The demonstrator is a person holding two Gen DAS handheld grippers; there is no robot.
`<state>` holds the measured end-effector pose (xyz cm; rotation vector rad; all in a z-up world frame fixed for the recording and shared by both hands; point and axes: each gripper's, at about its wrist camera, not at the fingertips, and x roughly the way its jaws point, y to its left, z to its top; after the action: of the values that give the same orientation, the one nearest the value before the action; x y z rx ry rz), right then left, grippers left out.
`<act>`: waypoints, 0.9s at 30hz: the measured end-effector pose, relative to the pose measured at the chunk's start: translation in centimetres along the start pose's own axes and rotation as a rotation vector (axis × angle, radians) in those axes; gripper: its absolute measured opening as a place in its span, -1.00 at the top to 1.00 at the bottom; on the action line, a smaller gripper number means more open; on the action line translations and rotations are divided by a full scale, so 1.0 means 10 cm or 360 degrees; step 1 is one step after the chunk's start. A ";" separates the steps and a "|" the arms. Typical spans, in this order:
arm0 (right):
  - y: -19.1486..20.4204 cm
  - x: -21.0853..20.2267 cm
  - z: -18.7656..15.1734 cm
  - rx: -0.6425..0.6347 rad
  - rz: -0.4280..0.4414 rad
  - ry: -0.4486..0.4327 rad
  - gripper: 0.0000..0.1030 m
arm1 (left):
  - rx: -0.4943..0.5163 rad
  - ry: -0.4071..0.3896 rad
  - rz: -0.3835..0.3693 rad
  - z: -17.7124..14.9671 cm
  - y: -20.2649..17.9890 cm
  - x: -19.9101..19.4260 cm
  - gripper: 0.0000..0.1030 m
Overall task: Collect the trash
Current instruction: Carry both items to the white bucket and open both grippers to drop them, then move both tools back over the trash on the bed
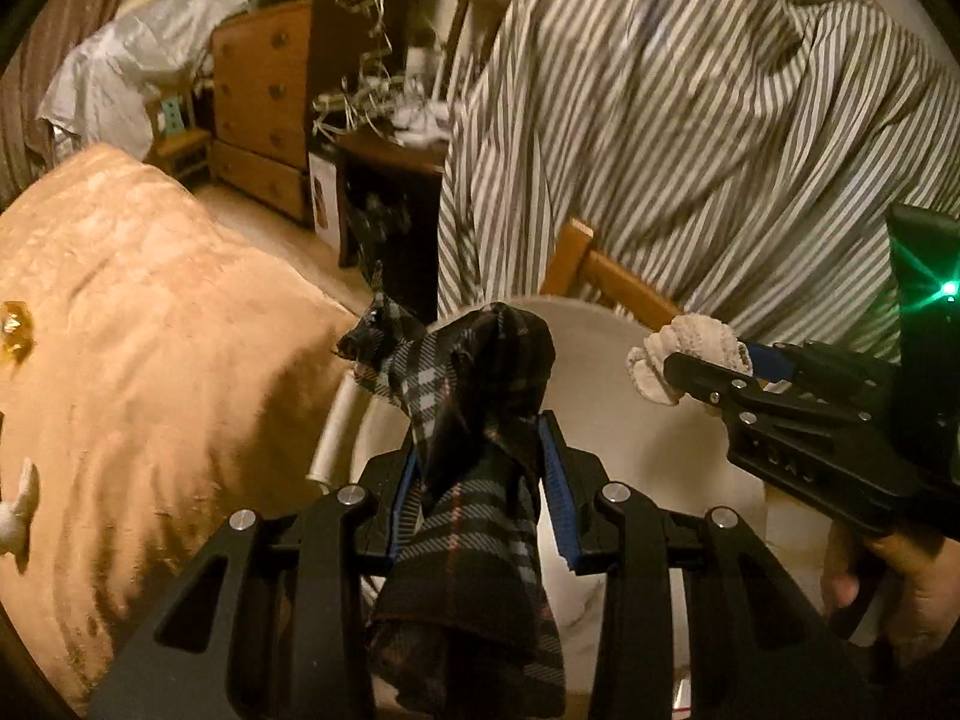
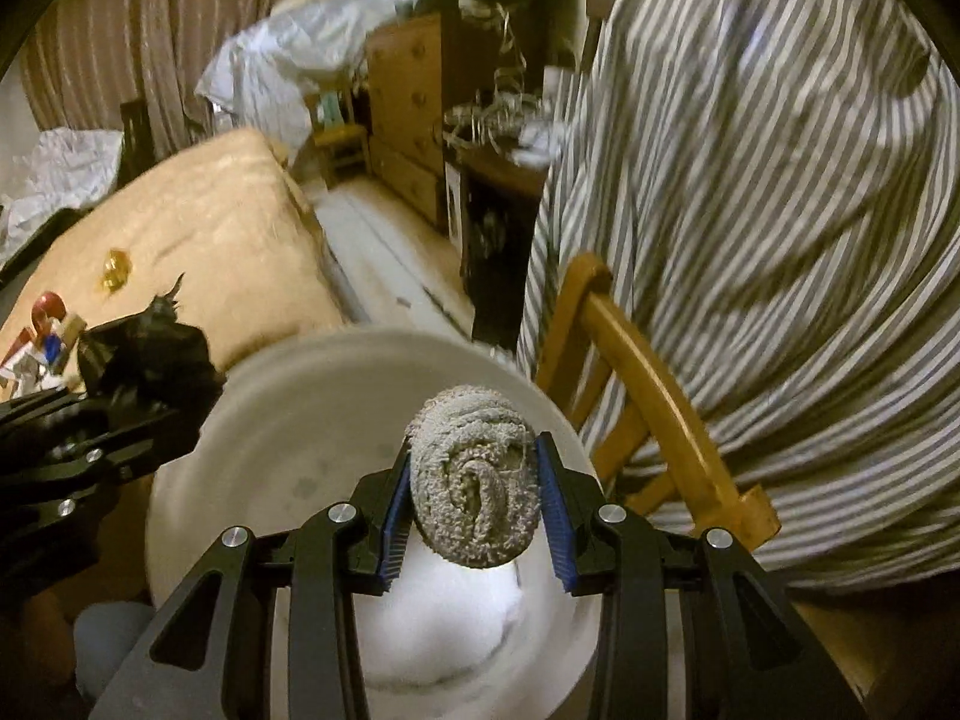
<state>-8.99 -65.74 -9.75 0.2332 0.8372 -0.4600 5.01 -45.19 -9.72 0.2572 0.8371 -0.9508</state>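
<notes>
My left gripper [image 1: 480, 444] is shut on a dark plaid cloth [image 1: 474, 372], which bunches above the blue pads and hangs down behind them. It hovers over the open white bucket [image 1: 600, 324]. To its right, my right gripper [image 1: 708, 354] is shut on a rolled pale towel [image 1: 690, 336], also above the bucket. In the right wrist view the right gripper [image 2: 475, 450] clamps the rolled grey towel [image 2: 474, 510] end-on over the bucket [image 2: 336, 348]. At the left of that view, the left gripper [image 2: 168, 384] carries the dark cloth [image 2: 150, 354] by the bucket's rim.
A bed with a tan blanket [image 1: 150, 330] lies to the left, with a gold wrapper [image 1: 15, 330] and small packets [image 2: 48, 336] on it. A wooden chair [image 2: 648, 396] draped with a striped shirt [image 1: 690, 120] stands right of the bucket. Behind are a dresser [image 1: 264, 96] and a dark side table [image 1: 384, 180].
</notes>
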 end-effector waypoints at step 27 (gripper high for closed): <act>0.13 -0.12 -0.11 0.0075 0.0025 0.0008 -0.24 | 0.0004 0.0005 0.0072 0.02 0.02 0.04 -0.62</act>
<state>-9.82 -63.81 -9.52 0.2845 0.8294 -0.4652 5.39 -45.41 -9.95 0.2786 0.8297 -0.9094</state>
